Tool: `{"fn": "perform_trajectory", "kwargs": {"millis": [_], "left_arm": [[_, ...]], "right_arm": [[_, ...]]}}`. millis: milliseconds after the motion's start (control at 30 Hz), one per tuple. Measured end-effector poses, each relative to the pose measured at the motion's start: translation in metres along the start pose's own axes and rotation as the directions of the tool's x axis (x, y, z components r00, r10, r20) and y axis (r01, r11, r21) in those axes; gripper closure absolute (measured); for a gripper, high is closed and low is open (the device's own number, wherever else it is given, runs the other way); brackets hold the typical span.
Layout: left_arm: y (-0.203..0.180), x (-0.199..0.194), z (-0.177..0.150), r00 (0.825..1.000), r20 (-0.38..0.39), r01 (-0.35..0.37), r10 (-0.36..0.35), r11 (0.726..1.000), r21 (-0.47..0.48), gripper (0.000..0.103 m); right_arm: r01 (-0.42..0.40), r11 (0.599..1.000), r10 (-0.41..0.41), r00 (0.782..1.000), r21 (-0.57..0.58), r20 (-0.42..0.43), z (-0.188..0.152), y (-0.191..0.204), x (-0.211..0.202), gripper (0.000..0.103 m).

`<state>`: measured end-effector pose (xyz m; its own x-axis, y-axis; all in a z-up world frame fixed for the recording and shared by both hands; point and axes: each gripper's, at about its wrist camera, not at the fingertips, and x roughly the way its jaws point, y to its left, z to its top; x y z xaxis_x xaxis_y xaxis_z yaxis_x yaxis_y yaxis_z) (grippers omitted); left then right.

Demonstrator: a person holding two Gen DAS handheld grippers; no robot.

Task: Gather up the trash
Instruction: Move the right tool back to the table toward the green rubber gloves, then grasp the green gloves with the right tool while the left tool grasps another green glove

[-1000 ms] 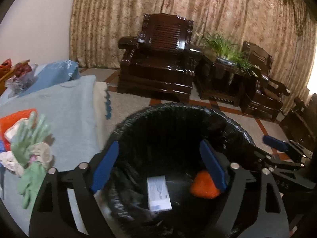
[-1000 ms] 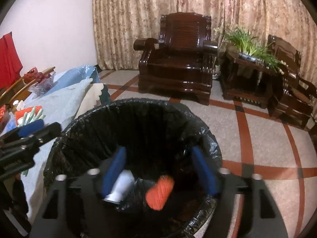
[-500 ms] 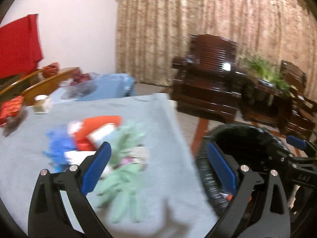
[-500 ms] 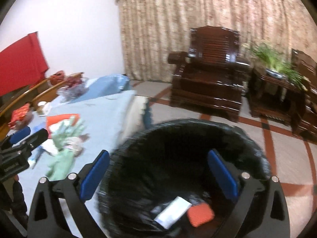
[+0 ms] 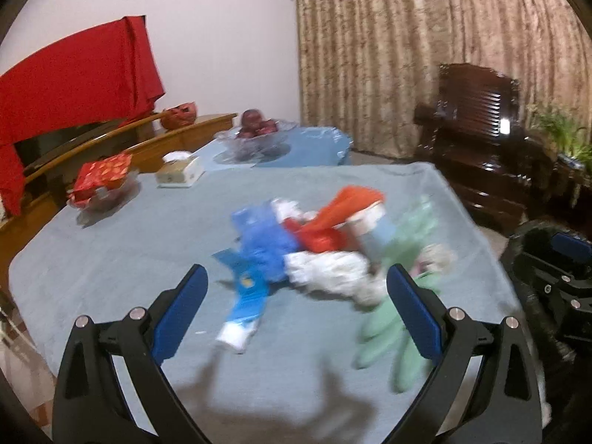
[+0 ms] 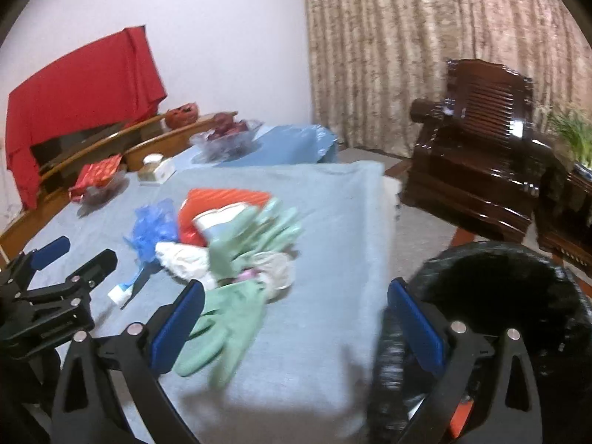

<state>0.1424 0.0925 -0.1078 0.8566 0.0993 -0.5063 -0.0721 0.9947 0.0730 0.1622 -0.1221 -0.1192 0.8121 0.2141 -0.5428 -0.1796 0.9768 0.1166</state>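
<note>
A heap of trash lies on the light blue tablecloth (image 5: 122, 259): a blue wrapper (image 5: 259, 251), a red-orange bag (image 5: 344, 207), crumpled white paper (image 5: 329, 270) and green rubber gloves (image 5: 392, 314). My left gripper (image 5: 296, 307) hovers open over the near side of the heap, nothing between its fingers. In the right wrist view the gloves (image 6: 229, 310) lie by the left fingertip of my right gripper (image 6: 296, 318), which is open and empty. The black-lined bin (image 6: 495, 296) stands off the table's right edge. The left gripper (image 6: 70, 255) shows at the left.
At the table's far side stand a glass bowl of dark fruit (image 5: 255, 137), a tissue box (image 5: 181, 174) and a dish holding a red packet (image 5: 103, 181). Dark wooden armchairs (image 6: 473, 148) and a plant stand by the curtain. A red cloth (image 5: 74, 85) hangs at left.
Both grippers have swung left from above the bin to the table, and their jaws have widened. The trash heap now fills the left wrist view; the bin has slid to the right.
</note>
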Motion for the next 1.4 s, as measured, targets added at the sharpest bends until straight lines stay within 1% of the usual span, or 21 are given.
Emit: {"fn": "perform_trajectory", "kwargs": {"millis": [133, 267, 500, 600, 700, 767, 800, 833, 900, 967, 1067, 1167, 1267, 1400], "left_arm": [[0.02, 0.012, -0.017, 0.999, -0.031, -0.036, 0.036, 0.999, -0.023, 0.008], [0.031, 0.024, -0.027, 0.997, -0.063, -0.056, 0.053, 0.997, -0.043, 0.008], [0.039, 0.042, -0.034, 0.994, -0.095, -0.065, 0.059, 0.996, -0.062, 0.008], [0.041, 0.048, -0.035, 0.993, -0.105, -0.062, 0.055, 0.996, -0.069, 0.008], [0.04, 0.052, -0.035, 0.993, -0.113, -0.054, 0.045, 0.996, -0.077, 0.008], [0.038, 0.054, -0.036, 0.993, -0.112, -0.047, 0.039, 0.996, -0.075, 0.008], [0.037, 0.056, -0.036, 0.993, -0.112, -0.044, 0.035, 0.996, -0.073, 0.008], [0.035, 0.056, -0.036, 0.993, -0.113, -0.041, 0.032, 0.997, -0.073, 0.008], [0.033, 0.056, -0.036, 0.993, -0.114, -0.033, 0.025, 0.997, -0.074, 0.008], [0.03, 0.056, -0.035, 0.993, -0.113, -0.027, 0.019, 0.997, -0.069, 0.008], [0.022, 0.053, -0.033, 0.994, -0.107, -0.016, 0.01, 0.998, -0.056, 0.008], [0.016, 0.051, -0.03, 0.995, -0.099, -0.003, -0.002, 0.999, -0.053, 0.008], [0.009, 0.048, -0.025, 0.996, -0.09, 0.012, -0.017, 0.998, -0.056, 0.008], [-0.005, 0.045, -0.02, 0.996, -0.075, 0.04, -0.043, 0.998, -0.048, 0.008]], "right_arm": [[-0.003, 0.999, 0.002, 0.999, -0.033, -0.039, -0.011, 0.024, 0.026, 0.013], [-0.009, 1.0, 0.007, 0.996, -0.021, -0.093, -0.019, 0.031, 0.051, 0.019], [0.001, 1.0, -0.004, 0.987, -0.024, -0.159, -0.028, 0.033, 0.078, 0.025], [-0.004, 1.0, -0.002, 0.981, -0.027, -0.193, -0.028, 0.034, 0.087, 0.029], [-0.024, 0.999, 0.016, 0.975, -0.032, -0.223, -0.028, 0.038, 0.095, 0.036], [-0.053, 0.998, 0.043, 0.968, -0.034, -0.248, -0.029, 0.04, 0.099, 0.051], [-0.077, 0.997, 0.068, 0.963, -0.025, -0.262, -0.03, 0.041, 0.101, 0.056], [-0.099, 0.995, 0.092, 0.959, -0.012, -0.269, -0.03, 0.041, 0.103, 0.066], [-0.114, 0.994, 0.11, 0.955, 0.003, -0.274, -0.03, 0.04, 0.103, 0.07], [-0.125, 0.992, 0.127, 0.955, 0.023, -0.27, -0.03, 0.036, 0.102, 0.079], [-0.14, 0.989, 0.146, 0.954, 0.039, -0.263, -0.028, 0.031, 0.099, 0.087], [-0.135, 0.991, 0.136, 0.963, 0.019, -0.233, -0.022, 0.029, 0.09, 0.09], [-0.134, 0.991, 0.136, 0.968, 0.025, -0.208, -0.016, 0.022, 0.078, 0.091], [-0.115, 0.993, 0.116, 0.976, 0.015, -0.183, -0.009, 0.01, 0.063, 0.091]]}}
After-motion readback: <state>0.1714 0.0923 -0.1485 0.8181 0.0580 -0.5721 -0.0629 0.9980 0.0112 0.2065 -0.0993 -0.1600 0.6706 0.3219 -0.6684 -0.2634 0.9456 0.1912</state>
